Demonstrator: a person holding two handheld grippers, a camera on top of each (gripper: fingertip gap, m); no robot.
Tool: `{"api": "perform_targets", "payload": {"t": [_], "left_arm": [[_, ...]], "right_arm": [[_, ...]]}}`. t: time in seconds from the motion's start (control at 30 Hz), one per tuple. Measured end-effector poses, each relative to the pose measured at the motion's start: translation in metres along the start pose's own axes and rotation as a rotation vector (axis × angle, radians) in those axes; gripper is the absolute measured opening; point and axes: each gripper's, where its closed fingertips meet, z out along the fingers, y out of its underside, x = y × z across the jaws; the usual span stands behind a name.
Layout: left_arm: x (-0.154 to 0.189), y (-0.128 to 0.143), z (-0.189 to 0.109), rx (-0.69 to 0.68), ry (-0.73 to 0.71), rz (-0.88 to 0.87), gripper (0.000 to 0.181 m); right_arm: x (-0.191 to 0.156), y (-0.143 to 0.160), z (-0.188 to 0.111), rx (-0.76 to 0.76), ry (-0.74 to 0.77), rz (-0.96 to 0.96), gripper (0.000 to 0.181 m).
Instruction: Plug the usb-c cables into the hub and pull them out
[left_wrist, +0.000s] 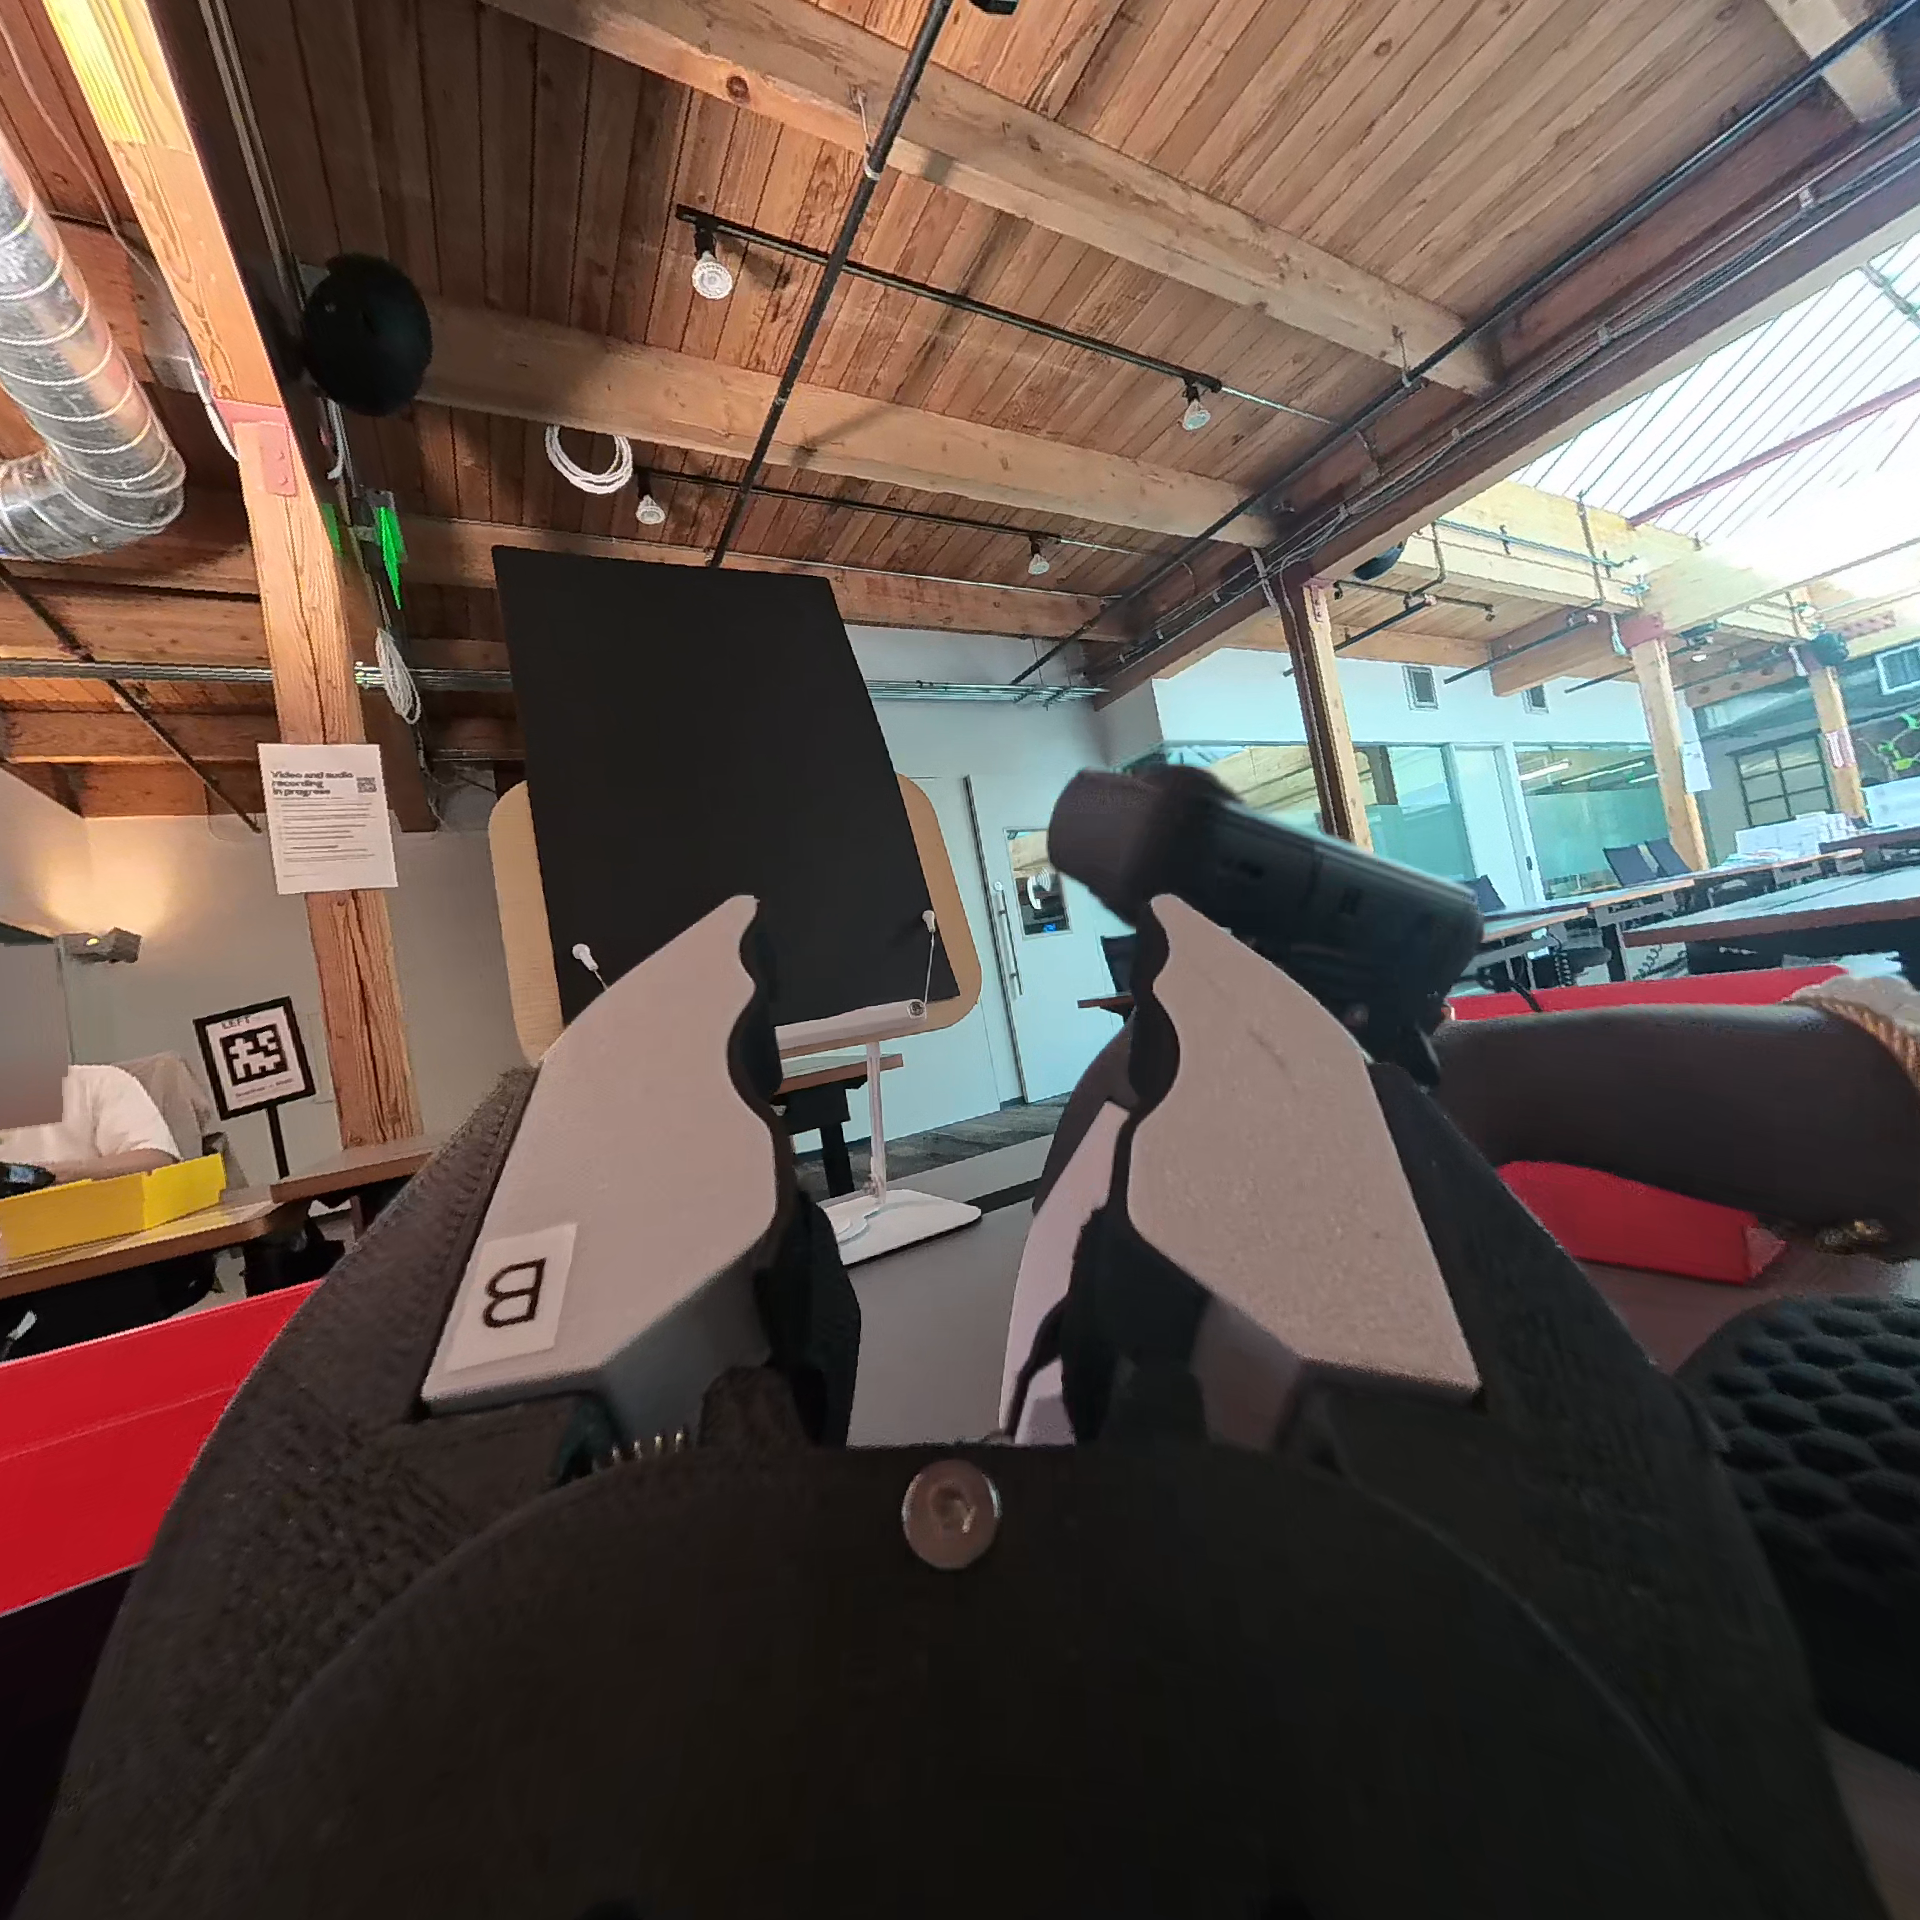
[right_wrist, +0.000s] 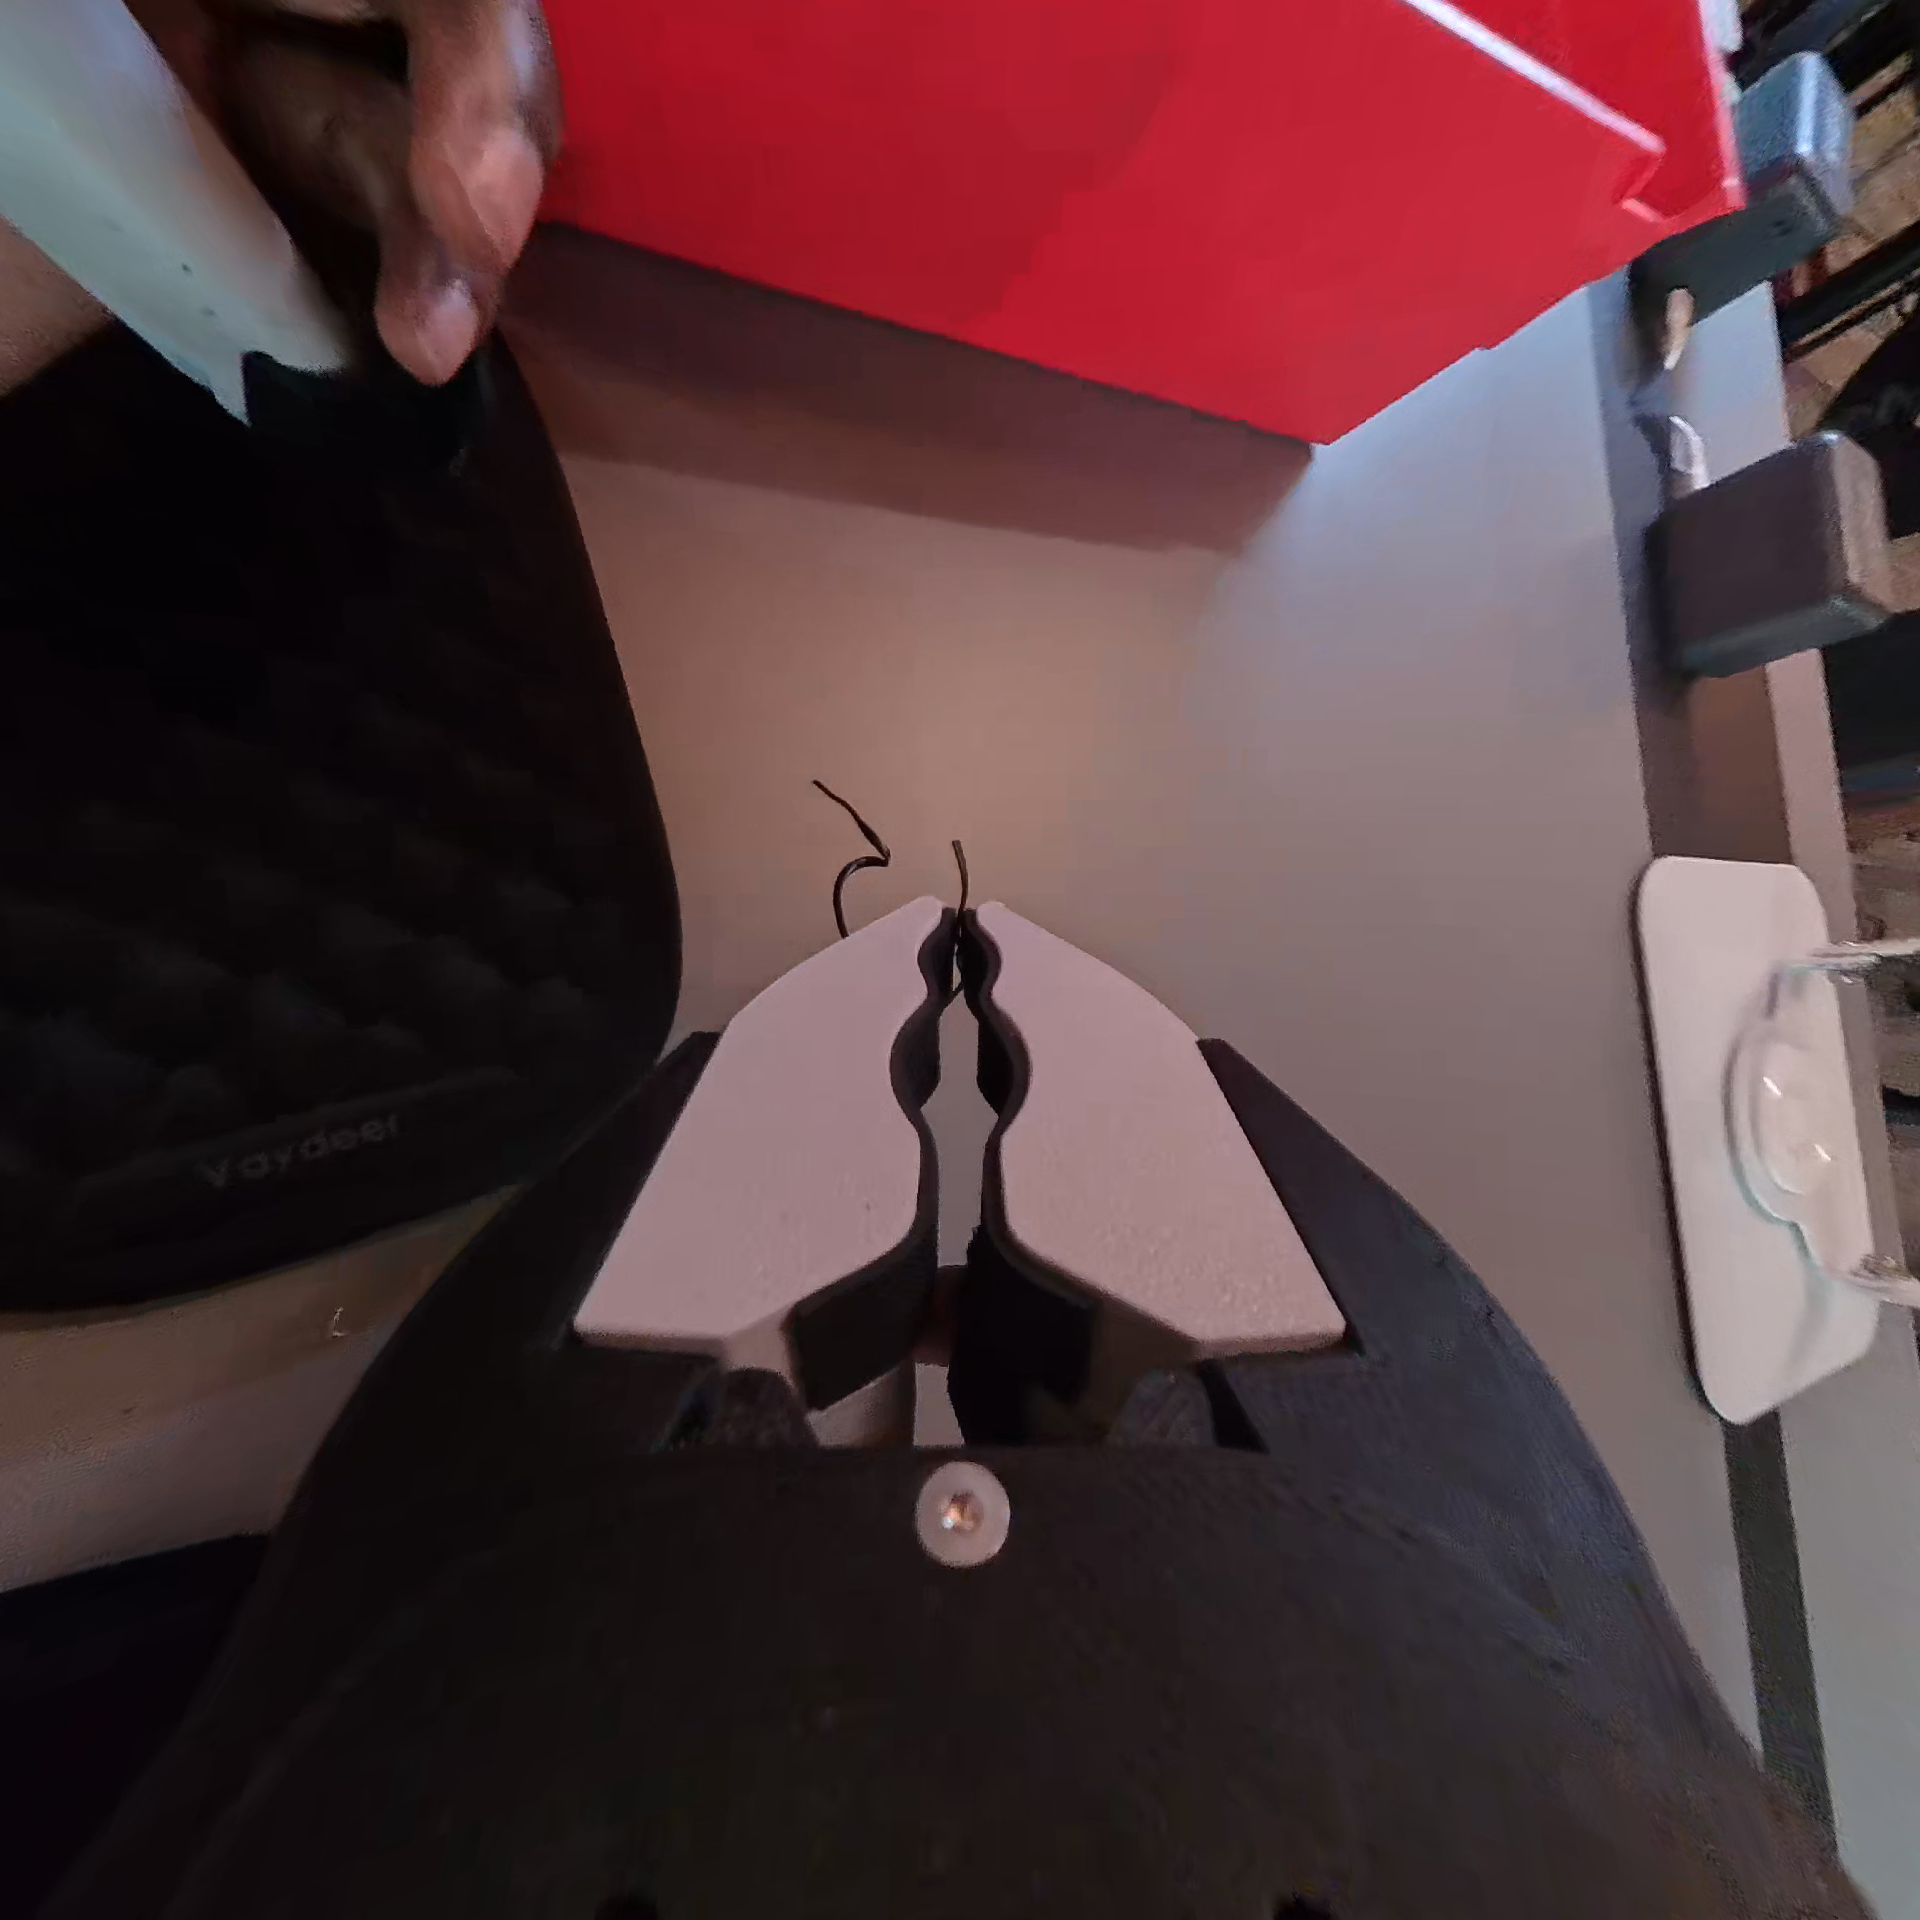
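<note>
No hub or USB-C plug shows in either view. My right gripper (right_wrist: 961, 914) is shut over the grey table (right_wrist: 1299, 831). A thin black wire (right_wrist: 860, 844) is pinched between its tips and curls out ahead and to the left. My left gripper (left_wrist: 956, 925) is open and empty, tilted up toward the room. Behind its right finger (left_wrist: 1278, 1174), the left wrist view shows the right gripper's dark camera body (left_wrist: 1278, 883) and the person's arm (left_wrist: 1621, 1122).
A red bin (right_wrist: 1039, 208) lies ahead of the right gripper, also showing in the left wrist view (left_wrist: 125, 1434). A black textured pad (right_wrist: 260, 831) lies at left, under a hand (right_wrist: 436, 156). A white stand base (right_wrist: 1745, 1122) and dark clamps (right_wrist: 1766, 551) sit at right. A black board on a stand (left_wrist: 717, 790) rises ahead. Tip to tip, the grippers are about 15 centimeters apart.
</note>
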Motion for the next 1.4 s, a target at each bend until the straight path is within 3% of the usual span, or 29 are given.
{"api": "perform_targets", "payload": {"t": [0.2, 0.37, 0.67, 0.83, 0.93, 1.13, 1.4], "left_arm": [[0.002, 0.002, 0.001, -0.012, 0.013, -0.001, 0.063], [0.004, 0.005, 0.002, -0.027, 0.023, 0.002, 0.062], [0.007, 0.009, 0.003, -0.048, 0.039, 0.008, 0.061], [0.011, 0.012, 0.004, -0.067, 0.051, 0.036, 0.060], [0.012, 0.014, 0.005, -0.075, 0.058, 0.041, 0.060], [0.015, 0.017, 0.006, -0.092, 0.071, 0.056, 0.059], [0.016, 0.018, 0.006, -0.095, 0.077, 0.050, 0.059]], "right_arm": [[0.018, 0.004, -0.032, -0.022, 0.129, 0.012, 0.000], [0.033, 0.019, -0.088, 0.022, 0.291, 0.137, 0.000], [0.042, 0.113, -0.242, 0.157, 0.707, 0.569, 0.000], [0.023, 0.173, -0.300, 0.131, 0.885, 0.742, 0.000], [0.010, 0.202, -0.315, 0.106, 0.936, 0.818, 0.000], [0.002, 0.237, -0.315, 0.032, 0.960, 0.903, 0.000], [-0.037, 0.314, -0.340, -0.275, 1.031, 1.081, 0.000]]}}
